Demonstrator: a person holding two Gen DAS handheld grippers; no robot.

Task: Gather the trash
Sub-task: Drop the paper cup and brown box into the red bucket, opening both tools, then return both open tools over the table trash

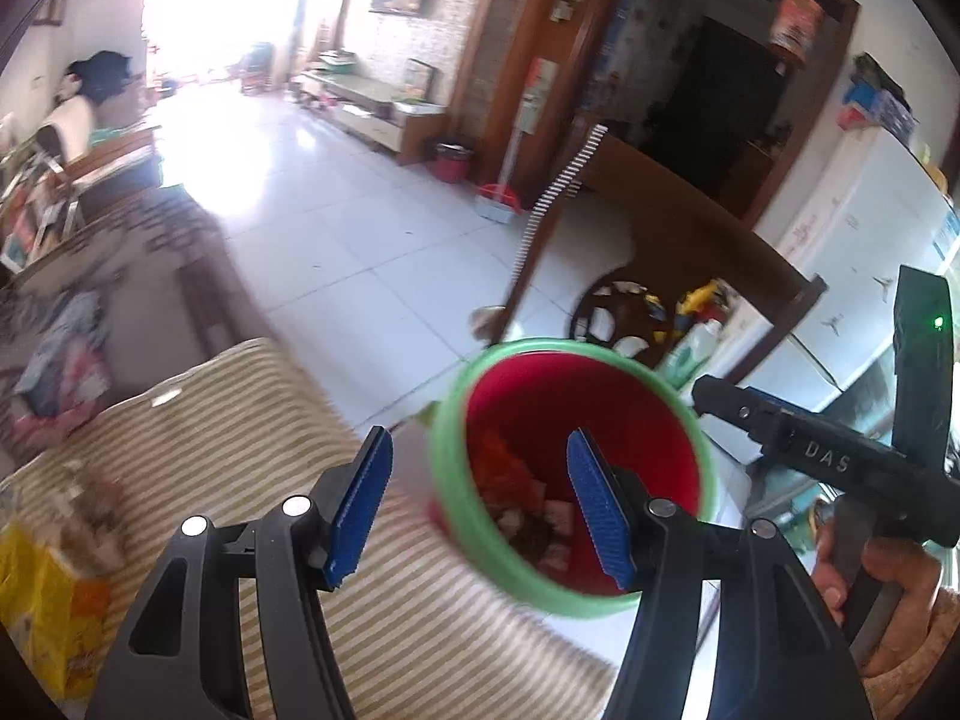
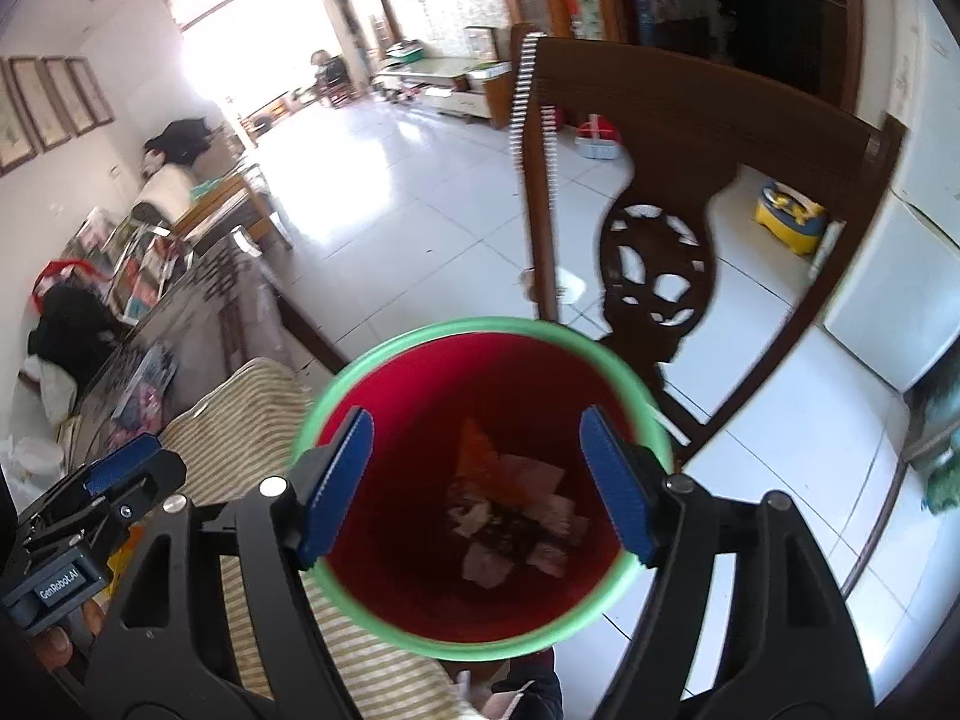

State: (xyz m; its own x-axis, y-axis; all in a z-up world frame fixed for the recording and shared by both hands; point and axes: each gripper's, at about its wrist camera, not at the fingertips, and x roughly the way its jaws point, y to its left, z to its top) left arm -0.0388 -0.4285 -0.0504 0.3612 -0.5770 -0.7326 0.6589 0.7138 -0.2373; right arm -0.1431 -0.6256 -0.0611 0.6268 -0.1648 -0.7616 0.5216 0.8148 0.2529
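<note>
A red bin with a green rim stands below both grippers. Crumpled paper and orange scraps lie at its bottom. My left gripper hangs over the bin's left rim, open, with nothing between its blue pads. My right gripper is centred over the bin's mouth, also open and empty. In the left wrist view, the right gripper's black fingers reach in from the right, held by a hand.
A striped cloth covers the surface left of the bin, with a yellow bag on it. A carved wooden chair stands just behind the bin. A white fridge is at the right, over white tiled floor.
</note>
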